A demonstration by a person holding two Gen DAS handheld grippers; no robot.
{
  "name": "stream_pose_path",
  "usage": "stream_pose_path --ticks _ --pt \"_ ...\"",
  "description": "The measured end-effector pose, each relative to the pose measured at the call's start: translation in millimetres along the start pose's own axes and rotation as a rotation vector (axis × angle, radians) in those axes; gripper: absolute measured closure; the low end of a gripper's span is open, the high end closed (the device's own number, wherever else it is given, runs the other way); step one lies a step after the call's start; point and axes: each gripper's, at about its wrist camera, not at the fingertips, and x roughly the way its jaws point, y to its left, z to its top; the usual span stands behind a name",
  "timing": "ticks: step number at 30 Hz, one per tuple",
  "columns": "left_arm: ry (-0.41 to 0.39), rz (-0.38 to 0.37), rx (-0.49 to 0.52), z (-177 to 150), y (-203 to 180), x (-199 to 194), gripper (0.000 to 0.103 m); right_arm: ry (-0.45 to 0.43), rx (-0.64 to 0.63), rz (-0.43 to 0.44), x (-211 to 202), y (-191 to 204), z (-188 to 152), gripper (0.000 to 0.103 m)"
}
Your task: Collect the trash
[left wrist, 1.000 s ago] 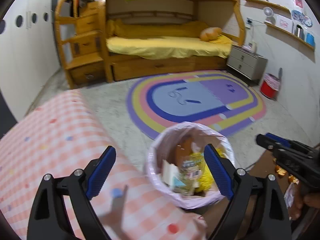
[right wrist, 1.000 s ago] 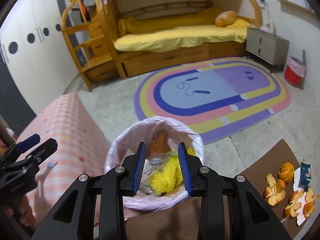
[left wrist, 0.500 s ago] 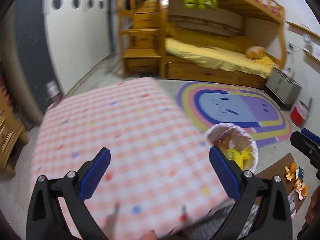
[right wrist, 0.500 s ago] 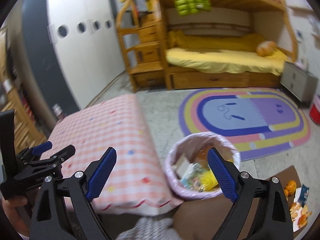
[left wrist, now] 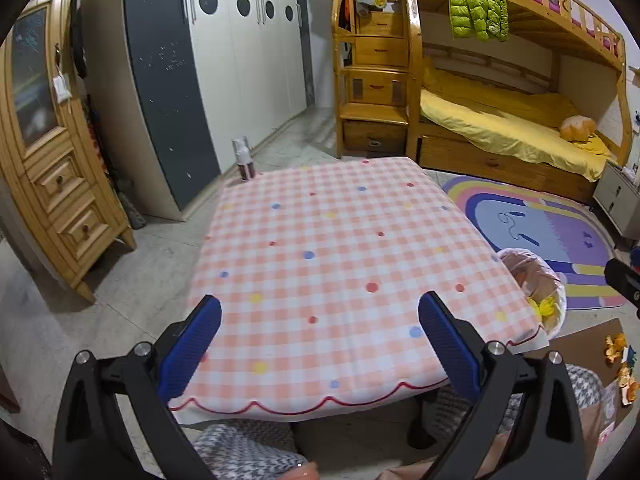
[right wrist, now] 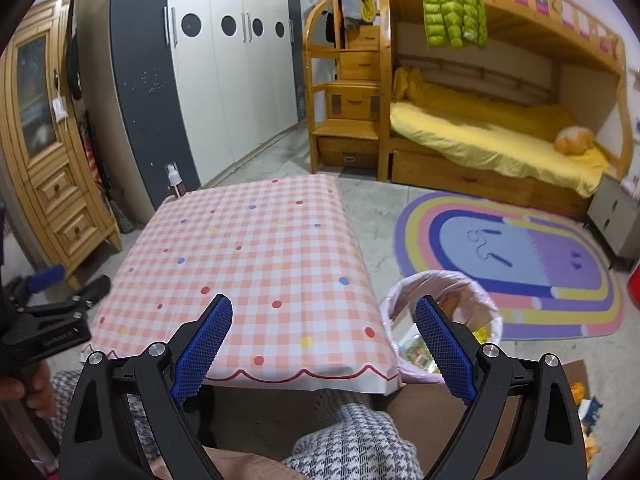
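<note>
left gripper (left wrist: 320,344): jaws standing wide apart, pinching nothing; it is hanging over the near edge of the table.
right gripper (right wrist: 324,344): jaws spread wide, nothing between the pads; the bin is showing behind its right finger.
table (left wrist: 340,240): lying under a pink checked cloth with coloured dots, and carrying no trash that is showing.
bin (right wrist: 440,320): standing on the floor just beside the table's right corner, at about 3 o'clock from the left gripper, lined with a pink bag and holding yellow scraps and wrappers.
peels (right wrist: 580,394): orange peel and a wrapper are lying on a brown board on the floor at about 4 o'clock from the right gripper, past the bin; details are too small to tell.
rug (right wrist: 520,260): lying at 1 o'clock beyond the bin, well apart from the trash.
handling: the peels are looking light, soft and curled, likely crumbling or slipping if squeezed hard; taking one by a raised edge across its thin side would be suiting it best. The wrapper is looking thin and limp, best pinched at a lifted corner.
next: probably the right gripper is the nearer one for the peels.
</note>
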Motion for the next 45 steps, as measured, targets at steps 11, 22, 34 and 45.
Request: stream_pose_path --ticks 11,22,34,45 --pt "-0.001 -0.013 -0.022 -1 11 -6 0.007 0.010 -0.030 -0.020 -7 13 -6 0.011" --pt "0.002 -0.011 -0.013 -2 9 -7 0.007 0.018 -0.018 -0.015 -5 12 -7 0.011" --pt "0.002 -0.012 -0.012 0 8 -7 0.007 0.015 -0.006 -0.014 -5 9 -6 0.011" --pt "0.007 -0.014 -0.017 0 8 -5 0.007 0.017 -0.007 -0.019 -4 9 -6 0.011"
